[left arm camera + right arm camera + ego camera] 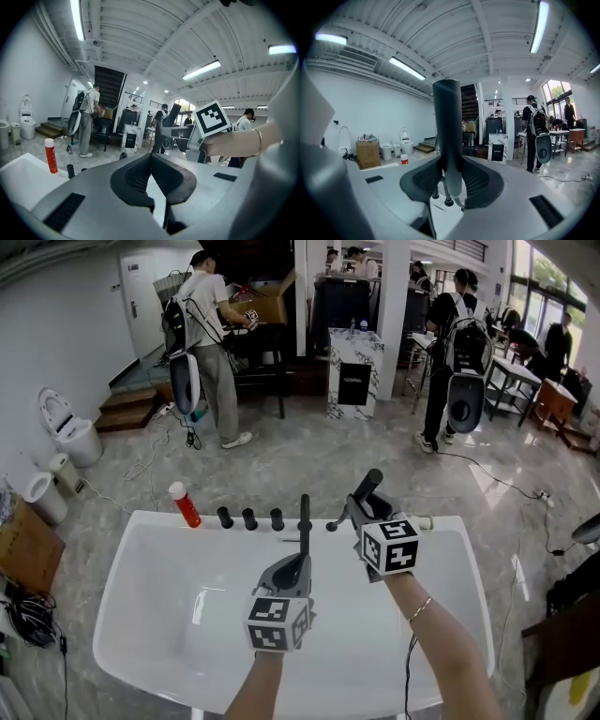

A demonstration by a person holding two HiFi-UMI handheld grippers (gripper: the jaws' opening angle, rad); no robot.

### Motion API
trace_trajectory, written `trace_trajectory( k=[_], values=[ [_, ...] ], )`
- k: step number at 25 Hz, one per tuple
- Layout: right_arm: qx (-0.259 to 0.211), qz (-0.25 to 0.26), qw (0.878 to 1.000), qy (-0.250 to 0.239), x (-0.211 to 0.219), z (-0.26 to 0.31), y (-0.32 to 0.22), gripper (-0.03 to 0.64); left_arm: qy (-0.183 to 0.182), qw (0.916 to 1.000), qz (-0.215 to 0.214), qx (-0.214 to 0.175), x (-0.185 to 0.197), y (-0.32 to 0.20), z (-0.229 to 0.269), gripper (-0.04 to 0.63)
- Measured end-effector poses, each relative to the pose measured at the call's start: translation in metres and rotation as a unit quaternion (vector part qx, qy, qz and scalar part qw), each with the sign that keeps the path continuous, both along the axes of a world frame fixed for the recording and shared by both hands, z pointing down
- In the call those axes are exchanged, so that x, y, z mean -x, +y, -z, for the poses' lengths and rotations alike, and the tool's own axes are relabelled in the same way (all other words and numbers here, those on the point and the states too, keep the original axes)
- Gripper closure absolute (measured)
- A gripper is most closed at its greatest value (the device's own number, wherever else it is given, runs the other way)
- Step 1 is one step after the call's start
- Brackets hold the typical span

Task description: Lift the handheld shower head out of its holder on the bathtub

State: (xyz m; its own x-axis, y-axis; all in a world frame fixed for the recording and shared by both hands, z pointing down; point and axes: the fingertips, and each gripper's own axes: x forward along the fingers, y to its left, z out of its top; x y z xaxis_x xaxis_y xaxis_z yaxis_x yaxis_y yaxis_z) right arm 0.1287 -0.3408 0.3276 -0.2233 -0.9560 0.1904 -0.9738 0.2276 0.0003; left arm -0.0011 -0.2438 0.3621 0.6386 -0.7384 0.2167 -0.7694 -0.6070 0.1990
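Note:
The handheld shower head (367, 488) is a dark, slim wand. It stands tilted above the far rim of the white bathtub (141, 549), and my right gripper (356, 512) is shut on its handle. In the right gripper view the wand (446, 131) rises upright between the pads, with its hose end below them. My left gripper (298, 563) hovers over the tub just in front of a thin black upright spout (305, 512); its jaws (151, 159) are shut with nothing in them. From the left gripper view I see the shower head (172, 114) up off the rim.
A red bottle (184, 504) and three black knobs (249, 518) stand on the tub's far rim. Beyond lie a marble floor with cables, toilets (66, 427) at the left, and several people with backpacks.

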Motion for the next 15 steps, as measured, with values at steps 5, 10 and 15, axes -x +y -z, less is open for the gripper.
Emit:
trace_trajectory(
  k=[5,10,15],
  values=[
    [-0.002,0.000,1.000,0.001,0.0017,0.0006,-0.0045,0.483,0.000,1.0000,0.003,-0.004,0.0038,-0.0069,0.0030,0.575],
    [-0.002,0.001,1.000,0.002,0.0047,0.0027,-0.0067,0.483,-0.001,1.0000,0.005,-0.006,0.0073,-0.0087,0.0049,0.575],
    [0.000,0.003,1.000,0.003,0.0056,0.0076,-0.0048,0.483,-0.002,1.0000,0.007,-0.002,0.0092,-0.0055,0.0086,0.575]
  ],
)
